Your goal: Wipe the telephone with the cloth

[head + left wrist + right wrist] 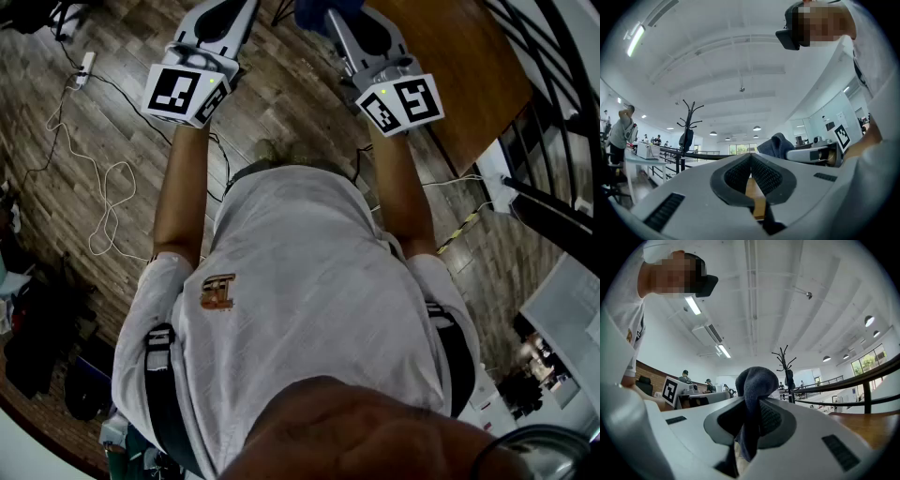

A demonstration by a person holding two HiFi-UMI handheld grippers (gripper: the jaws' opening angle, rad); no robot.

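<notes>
Both grippers are raised and aimed toward the ceiling in front of the person's chest. My left gripper (751, 157) is shut, its ribbed pads meeting with nothing between them. My right gripper (757, 397) is shut on a dark blue cloth (757, 380), which bulges out above the pads. In the left gripper view the cloth (777, 144) shows to the right, sticking up from the right gripper's body. In the head view the cloth (314, 14) is at the top edge between the two marker cubes (187, 89). No telephone is in view.
A brown wooden table (459, 66) lies ahead on the right. White cables (103, 187) trail over the wood floor at the left. A black coat rack (785, 359) and a dark railing (862, 380) stand beyond. People sit and stand in the background.
</notes>
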